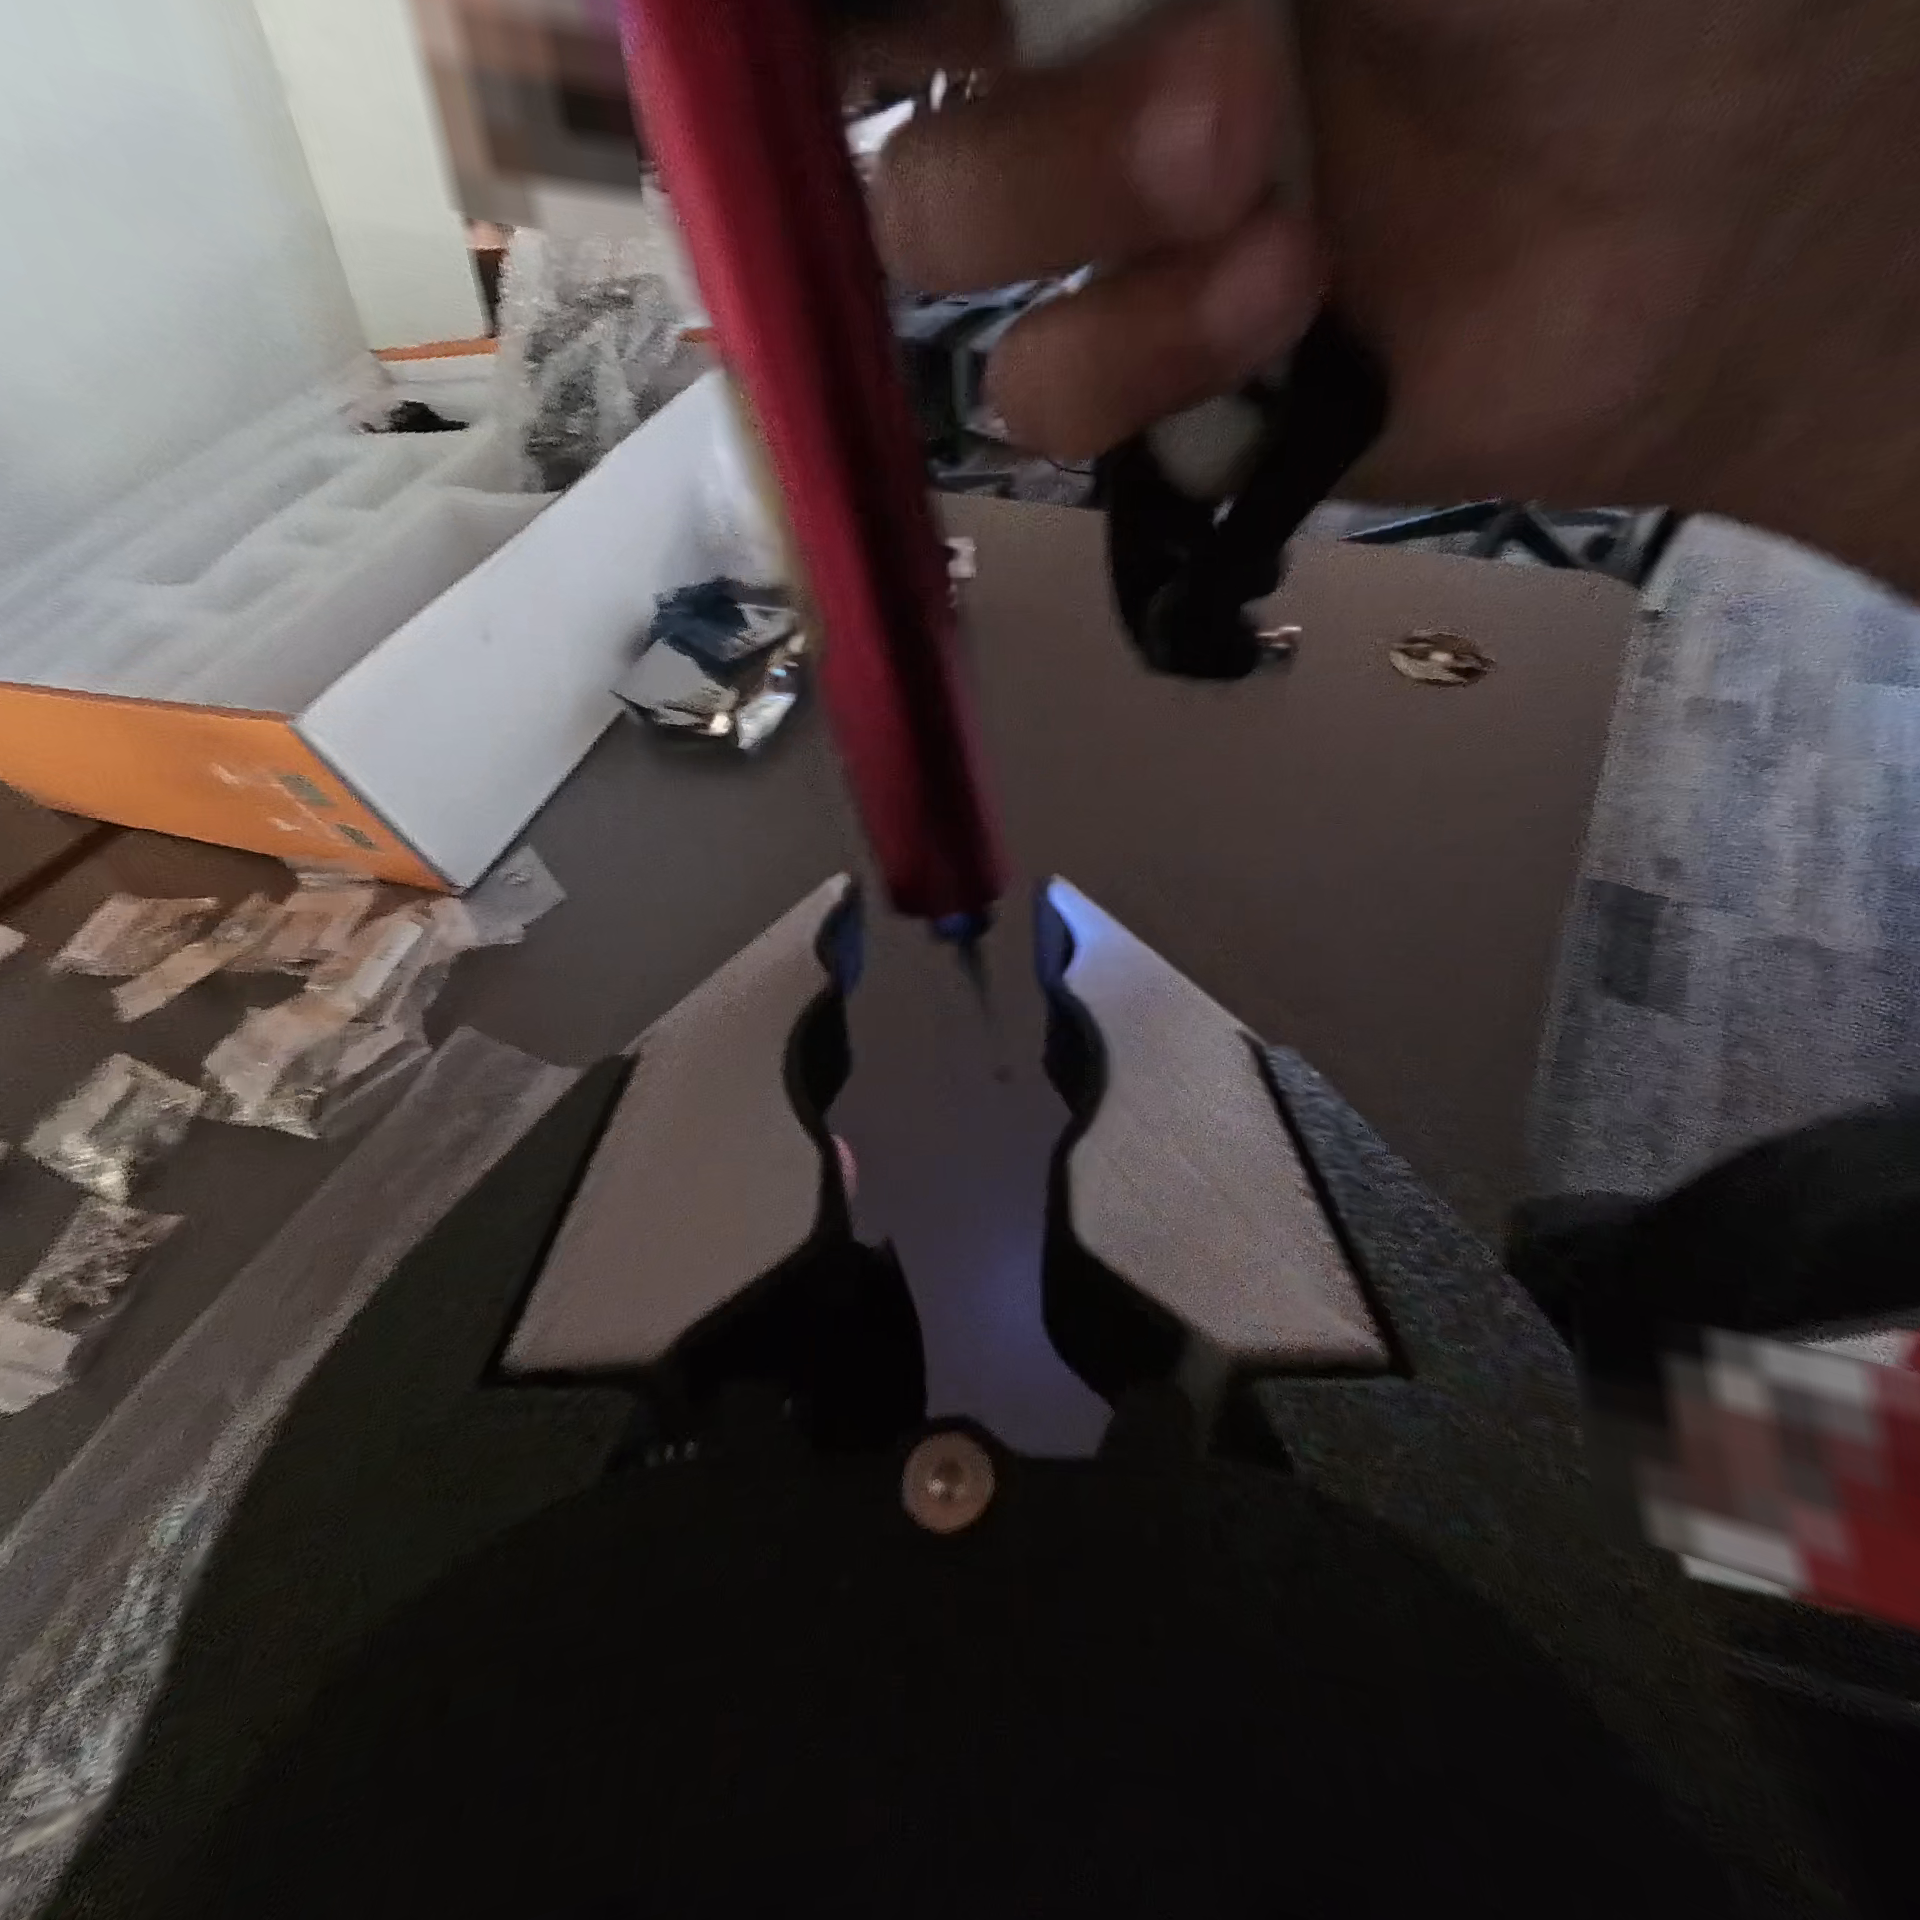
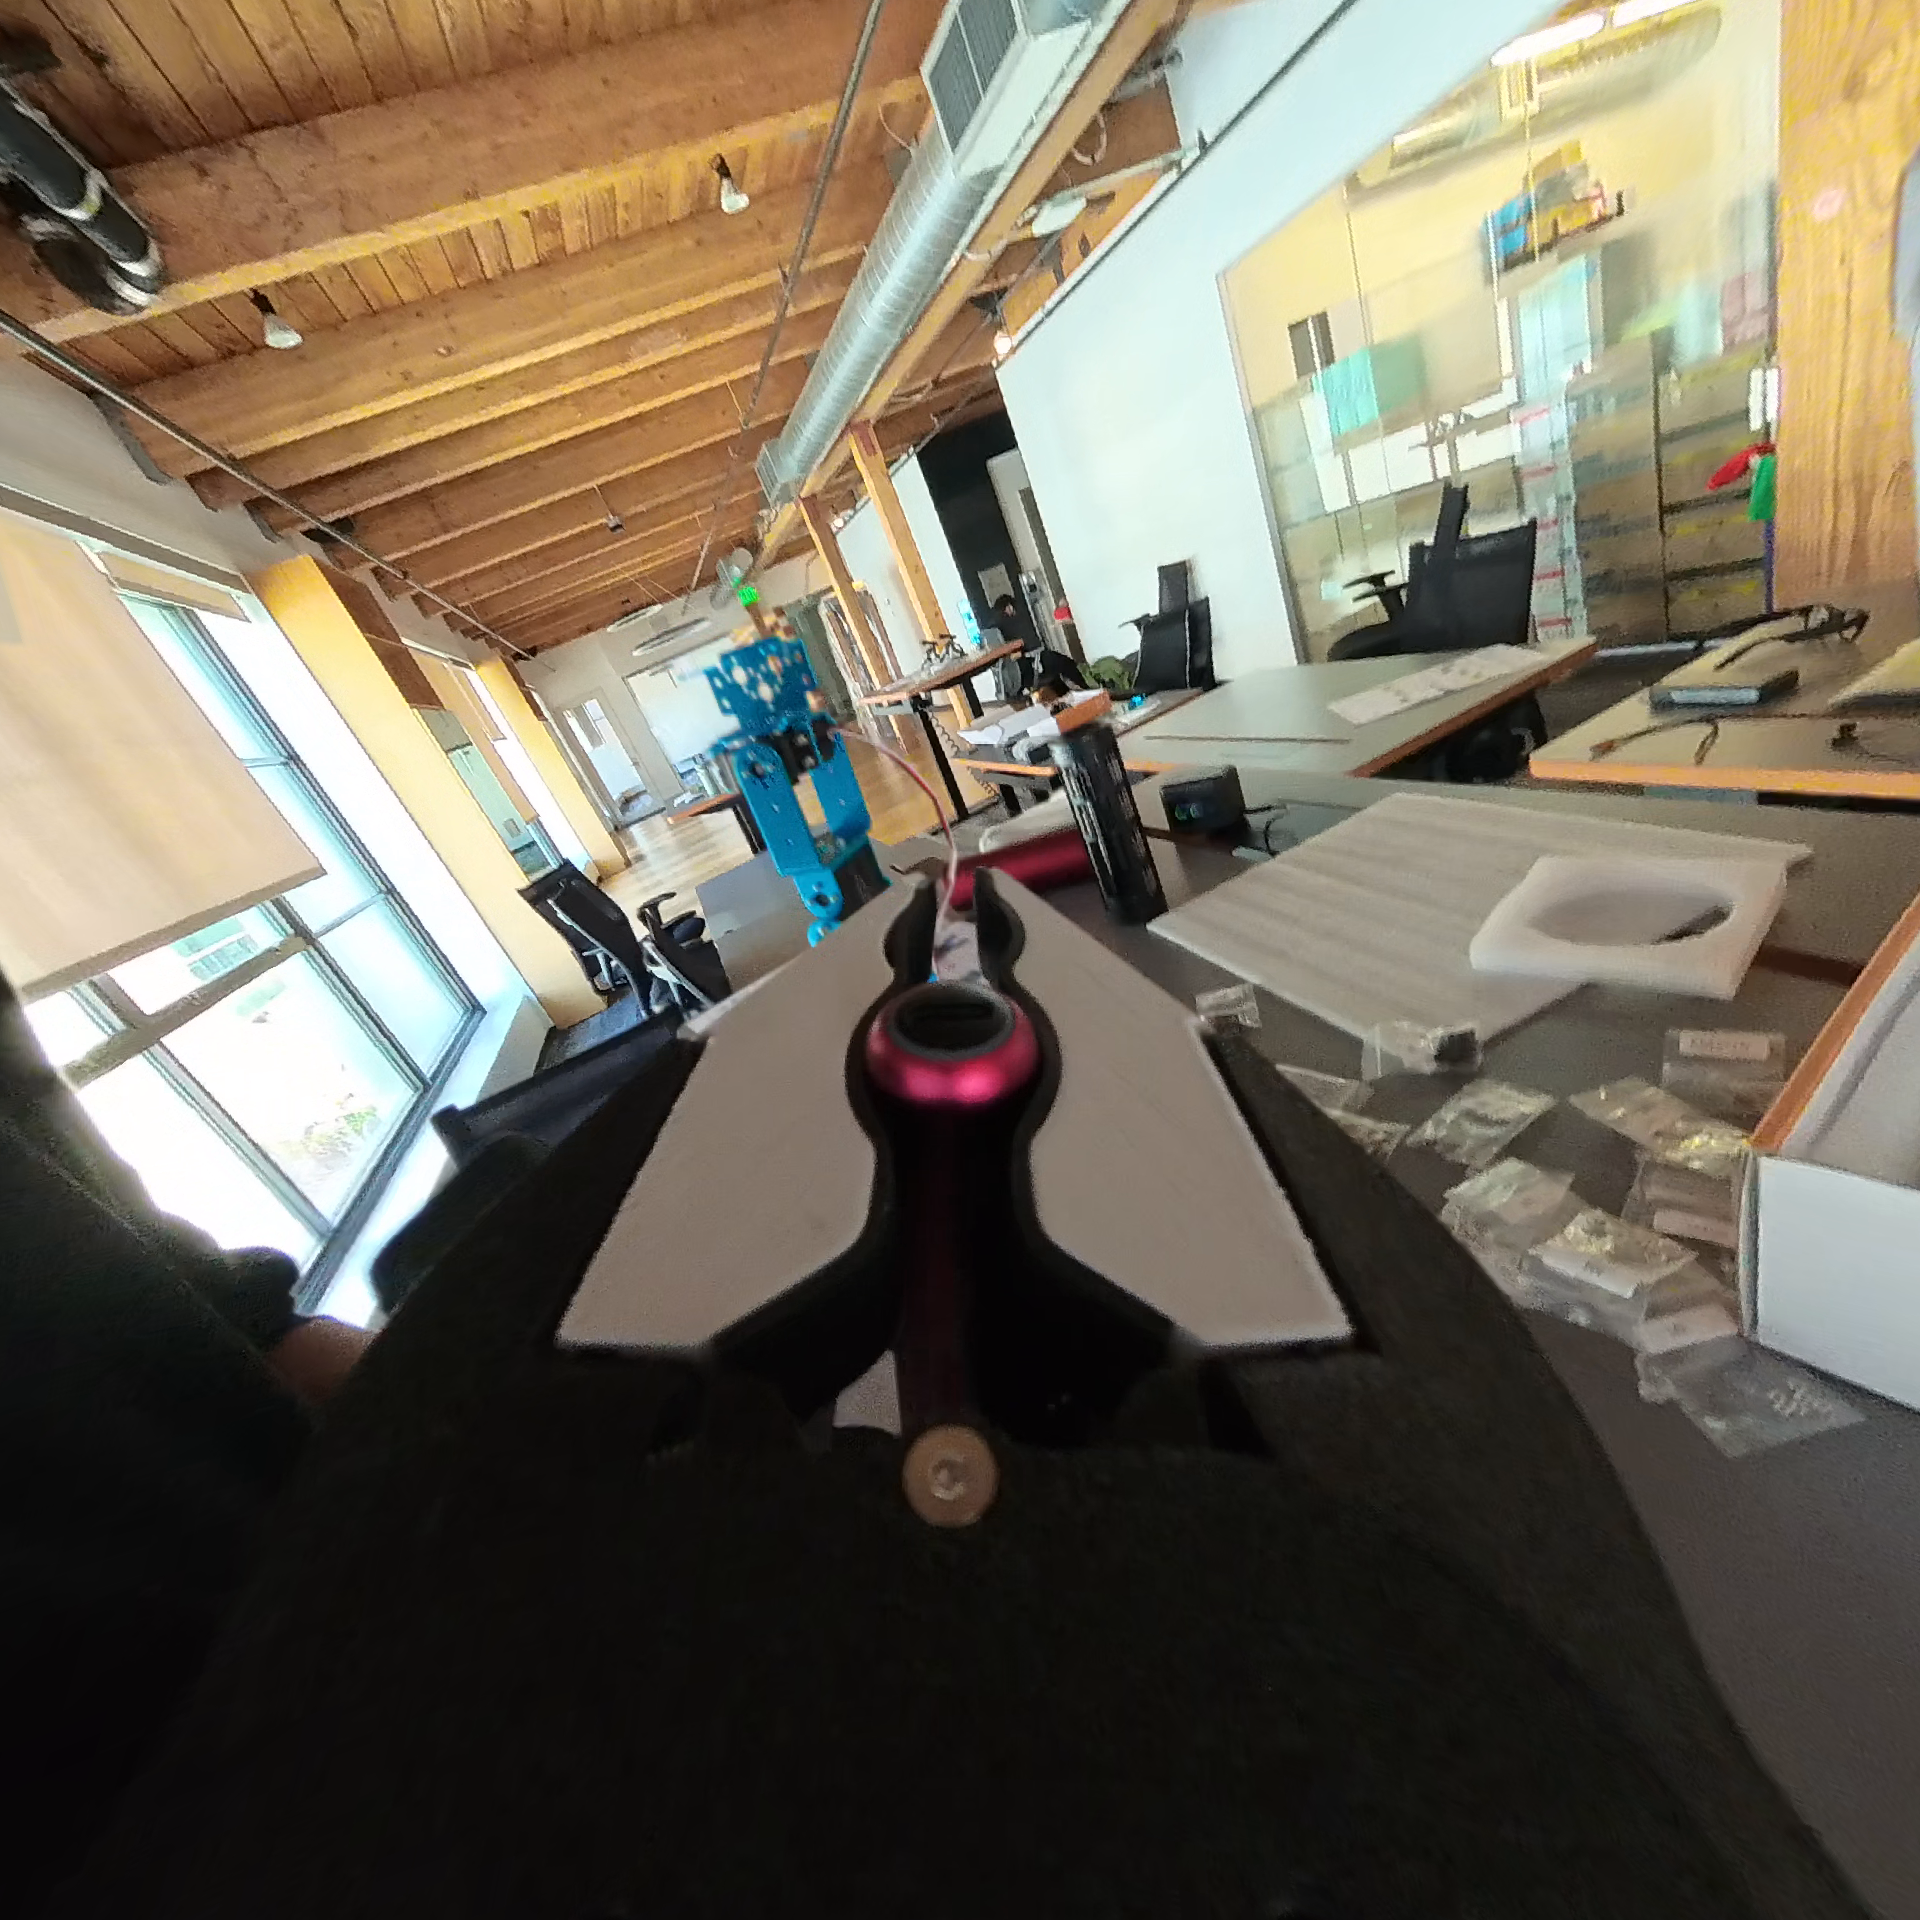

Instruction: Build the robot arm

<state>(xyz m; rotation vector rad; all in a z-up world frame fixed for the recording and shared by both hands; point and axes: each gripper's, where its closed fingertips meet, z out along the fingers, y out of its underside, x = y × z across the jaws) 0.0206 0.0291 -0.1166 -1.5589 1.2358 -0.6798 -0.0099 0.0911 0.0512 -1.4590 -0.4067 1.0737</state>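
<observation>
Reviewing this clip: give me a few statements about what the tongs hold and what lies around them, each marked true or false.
1. The right tongs are shut on a red tool. True.
2. The left tongs grip the red tool's tip. False: they are open, and the tip hangs between them.
3. Small clear bags lie scattered on the desk. True.
4. The blue bracket assembly lies flat inside the white box. False: it stands upright beyond the right tongs.

Black grippers (image 1: 945, 935); white fingers (image 2: 717, 1174)
</observation>
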